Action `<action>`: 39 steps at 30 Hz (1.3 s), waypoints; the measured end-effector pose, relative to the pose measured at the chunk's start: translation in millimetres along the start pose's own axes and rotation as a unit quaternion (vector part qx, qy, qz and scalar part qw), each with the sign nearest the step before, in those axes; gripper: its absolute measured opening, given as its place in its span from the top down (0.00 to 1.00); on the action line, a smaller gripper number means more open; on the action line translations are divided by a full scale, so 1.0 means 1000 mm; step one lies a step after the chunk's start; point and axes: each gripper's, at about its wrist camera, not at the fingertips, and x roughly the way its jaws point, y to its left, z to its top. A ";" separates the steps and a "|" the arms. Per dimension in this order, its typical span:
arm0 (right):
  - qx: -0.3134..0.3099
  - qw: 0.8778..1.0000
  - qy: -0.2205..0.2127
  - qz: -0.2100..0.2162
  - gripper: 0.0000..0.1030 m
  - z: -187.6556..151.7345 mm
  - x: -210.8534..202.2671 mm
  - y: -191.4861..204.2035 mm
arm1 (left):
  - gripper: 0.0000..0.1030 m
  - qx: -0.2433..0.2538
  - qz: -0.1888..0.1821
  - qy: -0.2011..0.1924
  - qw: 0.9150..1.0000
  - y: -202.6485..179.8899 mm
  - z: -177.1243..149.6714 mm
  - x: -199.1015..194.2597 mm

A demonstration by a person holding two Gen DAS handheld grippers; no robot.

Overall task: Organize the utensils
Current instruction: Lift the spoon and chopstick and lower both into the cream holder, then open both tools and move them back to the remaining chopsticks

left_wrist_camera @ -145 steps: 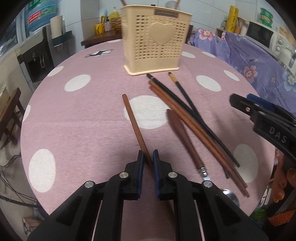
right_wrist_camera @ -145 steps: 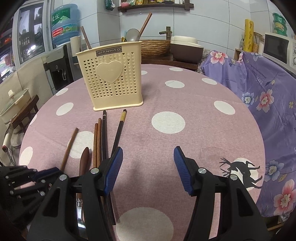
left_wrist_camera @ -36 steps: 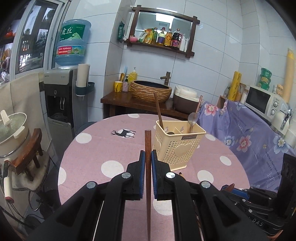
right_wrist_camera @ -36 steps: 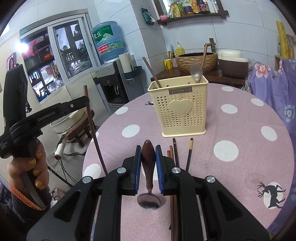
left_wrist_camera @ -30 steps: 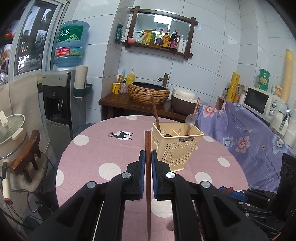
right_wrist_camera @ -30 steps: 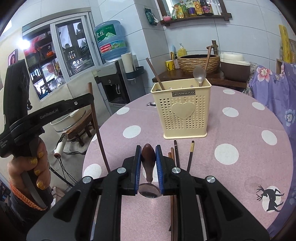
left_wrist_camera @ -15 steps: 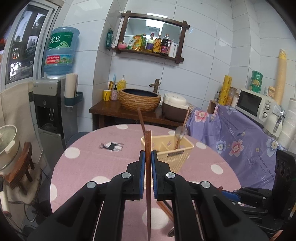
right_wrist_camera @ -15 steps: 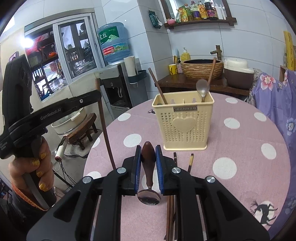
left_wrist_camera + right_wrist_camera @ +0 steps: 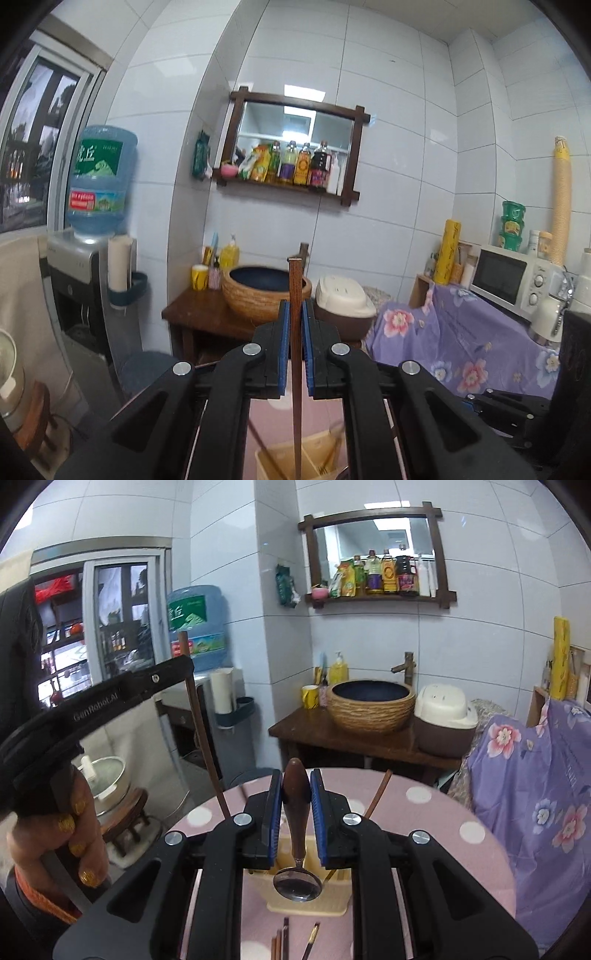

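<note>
I have the wooden chopstick pinched upright in the left gripper, its fingers clenched on the shaft. The square top end pokes up above the pads, and the lower end runs down toward the cream utensil holder directly under me; I cannot tell whether the tip has crossed the rim. From the right wrist view, that same chopstick slants down past the left gripper, well to the left of the holder.

The right gripper is closed on the wooden-handled spoon, gripping the dark handle with the steel bowl hanging down. The bowl sits in front of the cream utensil holder, covering part of its near wall. A brown stick already standing in the holder leans up and right from behind the right finger.

The holder stands on the round worktop with its pink, white-dotted cloth. On the cloth in front of the holder lie the remaining chopsticks, their tips close to its base. To the holder's right the cloth is open out to the curved edge, where a purple flowered cover hangs close by. Beyond the far edge there is a gap, then a dark wooden side table with a woven basin and a rice cooker.
</note>
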 end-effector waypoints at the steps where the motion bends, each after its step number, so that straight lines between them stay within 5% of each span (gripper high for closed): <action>1: 0.000 1.000 -0.004 -0.007 0.84 0.003 0.007 -0.004 | 0.92 0.004 0.008 0.000 1.000 -0.002 -0.003 0.009; 14: 0.015 0.998 0.041 -0.041 0.84 -0.067 0.082 -0.031 | 0.92 -0.008 0.019 0.075 0.997 0.013 -0.088 0.055; 26: 0.014 0.998 0.039 -0.048 0.81 -0.090 0.083 -0.033 | 0.91 -0.011 0.012 0.136 0.991 0.023 -0.125 0.067; 27: 0.015 0.998 0.038 -0.046 0.81 -0.092 0.080 -0.034 | 0.85 -0.015 0.006 0.138 0.990 0.024 -0.125 0.063; 30: 0.016 0.998 0.026 -0.054 0.69 -0.096 0.068 -0.032 | 0.45 -0.017 0.008 0.124 0.992 0.025 -0.125 0.041; 35: 0.007 0.997 0.034 -0.072 0.57 -0.117 0.042 -0.023 | 0.36 -0.010 0.018 0.130 0.991 0.028 -0.145 0.000; 39: 0.007 0.994 0.078 -0.073 0.57 -0.151 0.028 -0.018 | 0.34 -0.013 0.024 0.179 0.984 0.037 -0.182 -0.026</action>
